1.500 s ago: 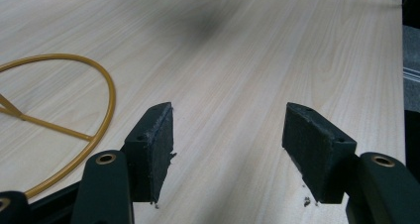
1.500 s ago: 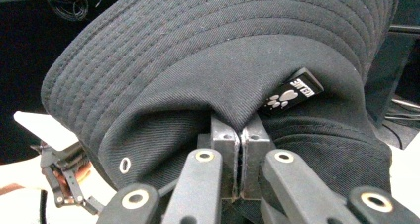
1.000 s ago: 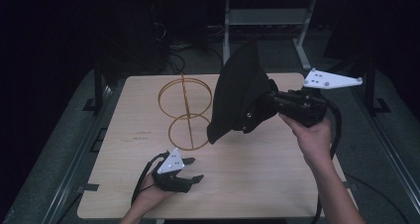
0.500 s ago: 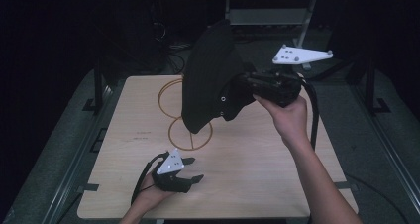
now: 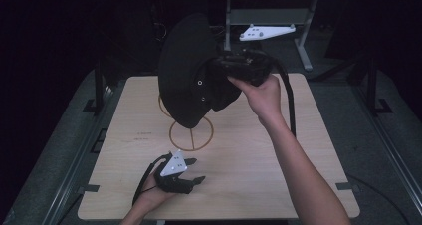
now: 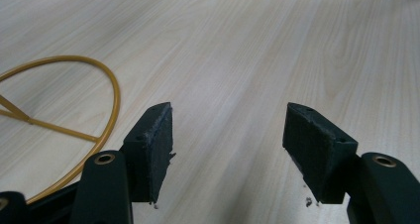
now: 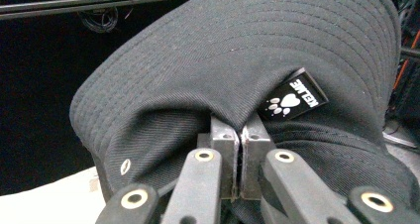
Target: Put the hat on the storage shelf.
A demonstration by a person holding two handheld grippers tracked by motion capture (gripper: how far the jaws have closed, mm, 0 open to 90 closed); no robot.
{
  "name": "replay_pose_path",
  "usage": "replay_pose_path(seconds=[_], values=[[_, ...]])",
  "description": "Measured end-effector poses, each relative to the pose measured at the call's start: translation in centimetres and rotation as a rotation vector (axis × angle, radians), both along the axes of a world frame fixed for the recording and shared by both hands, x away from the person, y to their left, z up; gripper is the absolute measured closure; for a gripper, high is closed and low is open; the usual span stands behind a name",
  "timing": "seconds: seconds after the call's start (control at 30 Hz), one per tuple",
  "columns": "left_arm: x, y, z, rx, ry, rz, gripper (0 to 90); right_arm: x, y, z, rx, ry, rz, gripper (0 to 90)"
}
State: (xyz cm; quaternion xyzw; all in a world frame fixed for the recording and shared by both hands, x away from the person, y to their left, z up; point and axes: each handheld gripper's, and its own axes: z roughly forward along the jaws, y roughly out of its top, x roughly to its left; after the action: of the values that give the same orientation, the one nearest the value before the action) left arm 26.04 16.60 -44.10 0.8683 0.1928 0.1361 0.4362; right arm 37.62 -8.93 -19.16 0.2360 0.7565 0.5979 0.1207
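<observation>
Hat (image 5: 191, 70) (one, black), pinched by right hand-held gripper (image 7: 241, 135), airborne

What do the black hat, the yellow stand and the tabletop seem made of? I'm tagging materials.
Hat: woven cloth, likely cotton twill, matte; visible weave, stitched brim rows, metal eyelets. Stand: thin wire, probably metal, glossy yellow-gold coating. Tabletop: pale wood or wood-look laminate, smooth, with printed-looking grain.

Room was dark, only the table (image 5: 298, 150) lit: pale wood-grain top. Grey floor (image 5: 388, 135) ran along both sides. Behind the table stood a grey metal stand (image 5: 303, 41); cables (image 5: 161, 31) lay in shadow.
</observation>
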Motion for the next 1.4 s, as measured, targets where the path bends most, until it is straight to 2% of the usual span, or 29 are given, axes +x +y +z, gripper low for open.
replay_pose_path(seconds=[0.23,0.37,0.4,0.5,0.7,0.77,0.8,0.83,0.87,0.93,1.0,1.1,1.17,1.33,1.4], values=[[0.0,-0.3,-0.1,0.019,-0.005,-0.017,35.8,2.1,2.2,0.1,-0.022,0.047,0.012,87.3],[0.1,-0.4,-0.2,0.005,0.002,-0.014,35.8,3.0,3.6,0.2,-0.041,0.067,0.023,86.8],[0.2,-0.4,-0.2,0.004,0.001,-0.019,35.8,3.5,4.1,0.2,-0.053,0.085,0.036,86.6],[0.5,-0.5,-0.2,-0.018,0.016,-0.021,35.8,4.5,5.3,-0.2,-0.062,0.122,0.067,86.3],[0.2,-1.0,-0.2,0.008,0.003,-0.062,35.8,6.1,8.3,-1.8,-0.091,0.161,0.053,84.4],[0.0,-1.2,-0.2,0.021,-0.002,-0.08,35.9,6.4,9.1,-2.3,-0.096,0.168,0.054,79.2],[0.0,-1.3,-0.2,0.023,-0.003,-0.086,35.9,6.5,9.8,-2.7,-0.109,0.168,0.063,69.1],[-0.1,-1.4,-0.2,0.028,-0.003,-0.092,35.9,6.6,10.3,-2.9,-0.139,0.182,0.07,60.2],[-0.1,-1.5,-0.3,0.032,-0.003,-0.095,35.9,6.6,10.7,-3.1,-0.182,0.192,0.067,58.6],[-0.2,-1.6,-0.3,0.033,-0.005,-0.103,35.9,6.3,10.8,-3.4,-0.217,0.17,0.067,57.3],[-0.3,-1.7,-0.3,0.034,-0.001,-0.104,35.9,6.0,10.3,-3.6,-0.197,0.171,0.069,55.0],[-0.3,-1.7,-0.4,0.035,-0.001,-0.102,35.9,5.7,9.5,-3.8,-0.205,0.167,0.071,53.1],[-0.3,-1.6,-0.4,0.037,-0.005,-0.101,35.9,5.5,8.9,-3.9,-0.191,0.166,0.071,52.2],[-0.3,-1.2,-0.3,0.028,-0.007,-0.08,35.6,5.3,7.4,-4.5,-0.156,0.159,0.072,50.3],[-0.2,-1.0,-0.3,0.018,0.0,-0.068,35.6,5.3,6.9,-4.7,-0.159,0.159,0.072,49.3]])
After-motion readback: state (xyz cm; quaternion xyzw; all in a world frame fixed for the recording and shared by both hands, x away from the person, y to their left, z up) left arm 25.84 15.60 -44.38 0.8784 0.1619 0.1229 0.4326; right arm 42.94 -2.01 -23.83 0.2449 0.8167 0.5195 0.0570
